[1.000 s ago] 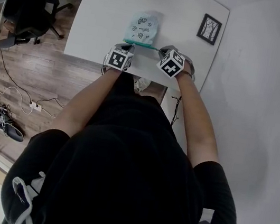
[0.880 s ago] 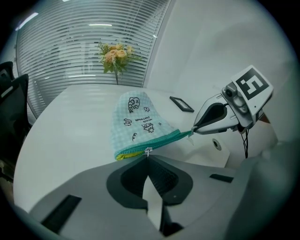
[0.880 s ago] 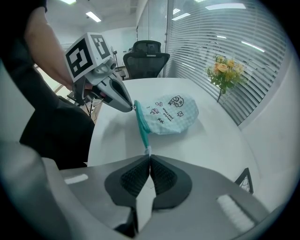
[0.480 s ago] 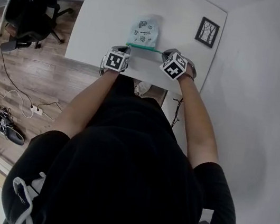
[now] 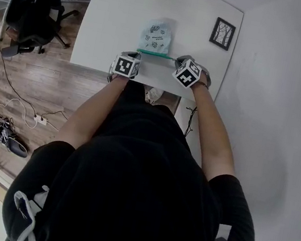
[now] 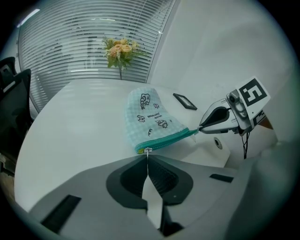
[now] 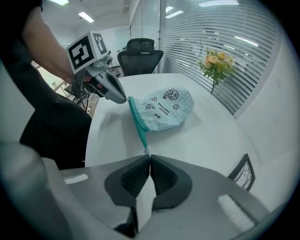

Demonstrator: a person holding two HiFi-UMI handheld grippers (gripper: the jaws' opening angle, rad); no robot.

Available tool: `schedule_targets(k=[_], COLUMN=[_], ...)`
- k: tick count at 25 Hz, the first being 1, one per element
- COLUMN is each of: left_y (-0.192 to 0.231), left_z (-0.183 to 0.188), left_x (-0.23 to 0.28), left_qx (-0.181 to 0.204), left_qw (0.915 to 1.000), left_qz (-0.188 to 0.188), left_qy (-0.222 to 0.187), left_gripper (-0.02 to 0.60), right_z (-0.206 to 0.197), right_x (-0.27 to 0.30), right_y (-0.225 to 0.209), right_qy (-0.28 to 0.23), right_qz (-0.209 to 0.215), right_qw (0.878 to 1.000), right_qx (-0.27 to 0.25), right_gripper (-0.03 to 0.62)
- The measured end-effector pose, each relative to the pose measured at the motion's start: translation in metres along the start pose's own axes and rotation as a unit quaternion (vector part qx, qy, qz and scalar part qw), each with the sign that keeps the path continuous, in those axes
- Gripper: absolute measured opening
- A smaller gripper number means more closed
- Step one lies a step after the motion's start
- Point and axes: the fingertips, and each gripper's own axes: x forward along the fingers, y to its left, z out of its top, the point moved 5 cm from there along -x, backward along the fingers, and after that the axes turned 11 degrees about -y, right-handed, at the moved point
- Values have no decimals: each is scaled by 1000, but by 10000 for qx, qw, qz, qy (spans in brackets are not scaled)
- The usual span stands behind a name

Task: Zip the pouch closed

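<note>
The left gripper (image 6: pixel 148 157) and right gripper (image 7: pixel 149 157) are squeezing the pouch's (image 6: pixel 147 117) zip ends with clenched fingers (image 6: pixel 126 180). Pulling gently and straight is helping the zip lie flat.

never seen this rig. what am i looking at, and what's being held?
No robot: a person at a white table holds a gripper in each hand. One picture is from a camera on the person's head, looking down; the other two are from cameras riding on each gripper, looking along its claw. On the table: a checked pouch, a small picture frame, flowers at the far edge. The left claw and right claw are both shut, each pinching one end of the pouch's teal zipper edge.
</note>
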Motion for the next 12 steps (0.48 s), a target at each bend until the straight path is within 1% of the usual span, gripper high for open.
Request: schedule_targets(k=[3,7,10,12], left_y=[-4,-5,-4,-4], left_z=[-4,-11,-15,-18], left_x=[0,-2,-2,-4], left_qx=[-2,-15,-49,-43], left_qw=[10000,9999,9998,9997], left_qz=[-35,-54,-87,-129], left_qy=[52,112,167,205], left_gripper=[11,11,16,34], right_z=[-5,-9,-14,-16], right_x=[-2,-2,0,-1], right_y=[1,6,9,11], right_qy=[-32,5,70,62], right_qz=[-7,110,229,291], right_qw=[10000,9999,9997,9994], right_qx=[8,46,97,188], right_gripper=[17,26,54,71])
